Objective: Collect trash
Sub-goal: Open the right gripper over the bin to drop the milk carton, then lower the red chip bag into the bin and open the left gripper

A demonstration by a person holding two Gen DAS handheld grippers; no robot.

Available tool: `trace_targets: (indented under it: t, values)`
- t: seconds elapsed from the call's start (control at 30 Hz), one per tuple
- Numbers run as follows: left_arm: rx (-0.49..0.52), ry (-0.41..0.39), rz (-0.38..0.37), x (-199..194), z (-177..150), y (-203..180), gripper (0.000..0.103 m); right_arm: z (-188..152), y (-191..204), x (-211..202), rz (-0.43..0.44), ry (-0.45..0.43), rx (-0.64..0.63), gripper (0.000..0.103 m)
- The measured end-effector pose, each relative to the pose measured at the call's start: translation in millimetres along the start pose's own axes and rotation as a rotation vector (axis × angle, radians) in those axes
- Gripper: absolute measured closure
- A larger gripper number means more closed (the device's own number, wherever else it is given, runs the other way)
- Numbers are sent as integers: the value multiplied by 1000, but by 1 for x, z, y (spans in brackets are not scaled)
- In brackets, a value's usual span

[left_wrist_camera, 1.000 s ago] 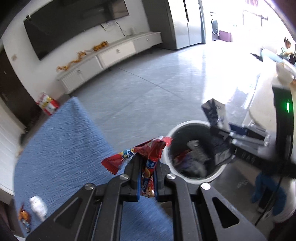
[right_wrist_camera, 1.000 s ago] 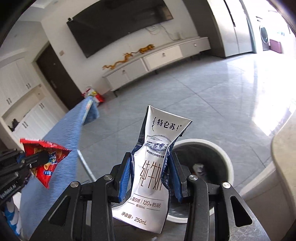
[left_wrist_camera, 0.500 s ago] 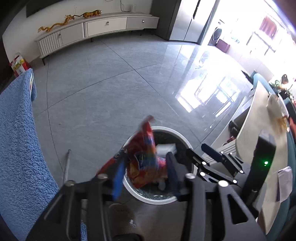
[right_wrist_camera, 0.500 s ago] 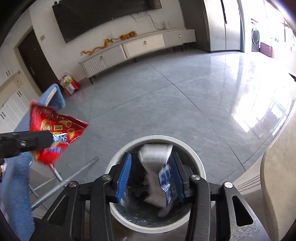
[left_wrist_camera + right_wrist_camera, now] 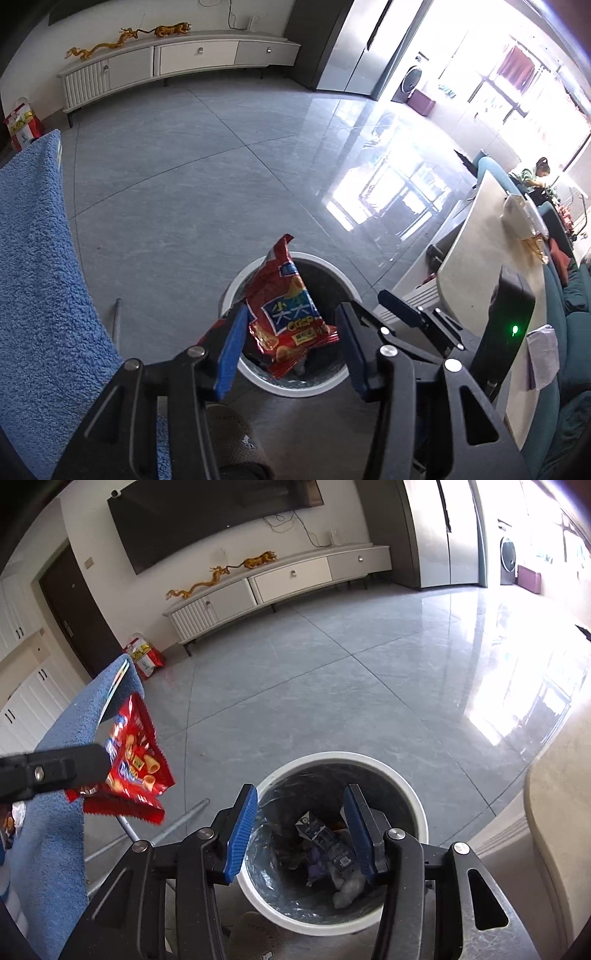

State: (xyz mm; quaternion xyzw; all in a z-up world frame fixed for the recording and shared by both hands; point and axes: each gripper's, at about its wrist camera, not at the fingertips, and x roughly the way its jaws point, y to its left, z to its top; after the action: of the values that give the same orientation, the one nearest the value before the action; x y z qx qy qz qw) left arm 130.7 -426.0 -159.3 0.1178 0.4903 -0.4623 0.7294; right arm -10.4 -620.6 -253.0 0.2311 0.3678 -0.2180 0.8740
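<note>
**Surroundings: items outside the task**

A blue terry towel (image 5: 35,280) hangs at the left, draped over a metal rack whose bare tube (image 5: 173,825) shows beneath it. Grey floor tiles (image 5: 192,192) are glossy, with strong window glare at the right. A long white media cabinet (image 5: 280,581) stands against the far wall; golden dragon figurines (image 5: 221,572) sit on top. A dark television (image 5: 214,517) is mounted above it. A red gift bag (image 5: 144,660) rests on the floor near a dark door (image 5: 74,609). A pale table (image 5: 480,266) occupies the right side. A seated person (image 5: 535,173) is visible far off. A washing machine (image 5: 413,79) stands by the window.
</note>
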Motion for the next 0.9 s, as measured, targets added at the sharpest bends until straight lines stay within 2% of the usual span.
trace_targets:
  t: [0.07,0.13,0.17,0.3,0.47,0.6,0.73,0.9]
  values:
    - [-7,10,-10,4,3,-1,56,-4,-4,-7,-21,-3,-3,55]
    - [-18,55,-41,15,9,-4,54,-9,-9,-16,-37,-9,5,55]
    - [-28,85,-55,21,11,-5,49,-10,-11,-19,-40,-12,11,55]
    - [-83,175,-79,49,18,-7,45,-17,-23,-32,-66,-20,32,54]
    - [-131,246,-107,66,14,-8,36,-23,-34,-41,-85,-26,48,52]
    - [-163,311,-107,79,4,-10,36,-26,-39,-39,-80,-22,64,52]
    - [-229,327,-174,84,-1,-3,36,-28,-38,-35,-47,-19,76,52]
    - [-300,305,-251,84,0,0,36,-27,-27,-27,26,-22,76,52]
